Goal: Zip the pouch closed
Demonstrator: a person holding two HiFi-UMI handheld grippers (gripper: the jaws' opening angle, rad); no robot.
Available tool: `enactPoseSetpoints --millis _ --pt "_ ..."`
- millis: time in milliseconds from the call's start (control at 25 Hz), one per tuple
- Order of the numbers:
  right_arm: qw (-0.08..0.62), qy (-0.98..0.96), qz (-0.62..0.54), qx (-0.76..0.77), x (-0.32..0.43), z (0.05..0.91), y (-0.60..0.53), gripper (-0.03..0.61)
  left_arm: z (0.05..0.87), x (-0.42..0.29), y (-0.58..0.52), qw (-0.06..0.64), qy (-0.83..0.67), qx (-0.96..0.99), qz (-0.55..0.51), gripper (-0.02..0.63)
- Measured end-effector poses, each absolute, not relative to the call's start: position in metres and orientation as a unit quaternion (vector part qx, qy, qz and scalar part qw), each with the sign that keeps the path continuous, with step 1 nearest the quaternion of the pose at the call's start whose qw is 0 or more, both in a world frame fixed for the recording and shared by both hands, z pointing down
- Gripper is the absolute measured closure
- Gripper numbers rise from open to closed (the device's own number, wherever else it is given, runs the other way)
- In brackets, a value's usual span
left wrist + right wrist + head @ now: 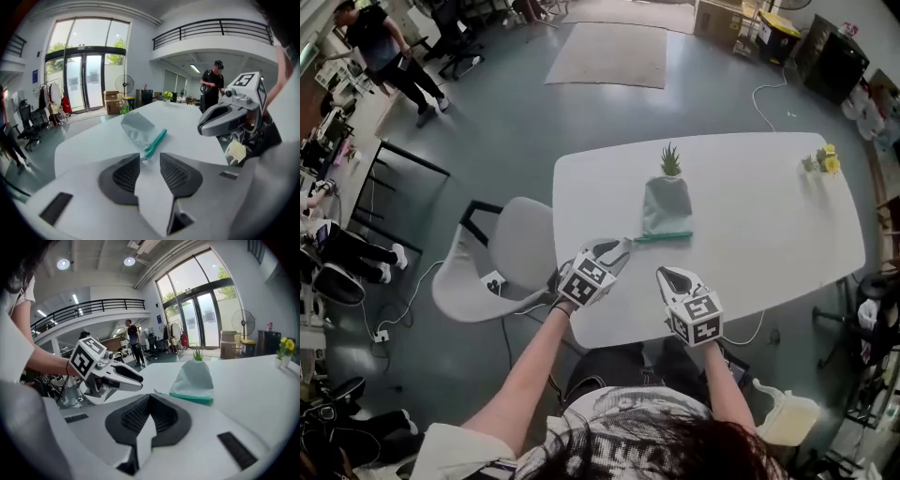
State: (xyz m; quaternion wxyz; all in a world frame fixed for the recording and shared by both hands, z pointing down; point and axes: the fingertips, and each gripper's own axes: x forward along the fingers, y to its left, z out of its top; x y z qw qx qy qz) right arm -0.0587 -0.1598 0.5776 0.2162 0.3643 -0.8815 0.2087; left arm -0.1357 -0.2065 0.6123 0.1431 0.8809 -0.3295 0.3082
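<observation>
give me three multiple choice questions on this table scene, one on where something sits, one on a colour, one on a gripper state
1. Where is the small green plant?
A. beside the yellow flowers
B. just behind the pouch
C. on the chair

2. What colour is the pouch's zipper edge?
A. red
B. black
C. teal

3. How do the right gripper's jaws stand?
A. together, with nothing between them
B. wide apart
C. closed on the pouch

Answers:
1 B: the head view shows the plant at the pouch's far end.
2 C: a teal strip runs along the pouch's near edge.
3 A: the right gripper view shows the pads meeting, with the pouch lying well ahead on the table.
</observation>
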Motion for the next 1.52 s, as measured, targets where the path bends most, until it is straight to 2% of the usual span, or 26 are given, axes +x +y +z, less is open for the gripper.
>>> enactPoseSetpoints --millis 160,480,560,600,680,1160,1400,1520 --pt "0.213 -0.872 0.225 0.378 -0.057 0.583 -0.158 0.58 0.643 -0.133 -0.225 0.109 -0.277 0.88 0.369 0.457" --pt "0.215 -0.858 0.238 0.4 -0.049 0.588 -0.151 0.58 0.681 -0.122 -0.24 0.078 -0.195 0.869 0.447 0.457" --pt "0.215 -0.856 0.24 0.404 -0.049 0.589 -0.15 0.58 0.685 -0.122 -0.243 0.078 -0.191 0.867 0.453 0.51" --pt "0.216 -0.855 0.24 0.406 -0.048 0.589 -0.15 0.58 0.685 -0.122 -0.244 0.077 -0.19 0.867 0.454 0.556" --pt "0.22 -0.853 0.239 0.409 -0.047 0.591 -0.15 0.58 0.684 -0.119 -0.241 0.077 -0.187 0.869 0.451 0.58" --pt "0.251 -0.857 0.22 0.393 -0.053 0.605 -0.162 0.576 0.642 -0.098 -0.198 0.098 -0.195 0.902 0.374 0.591" --pt "0.282 -0.863 0.22 0.358 -0.063 0.62 -0.161 0.538 0.629 -0.093 -0.181 0.106 -0.207 0.904 0.357 0.591" --pt "0.297 -0.865 0.226 0.336 -0.065 0.628 -0.16 0.494 0.624 -0.087 -0.174 0.116 -0.217 0.905 0.348 0.591"
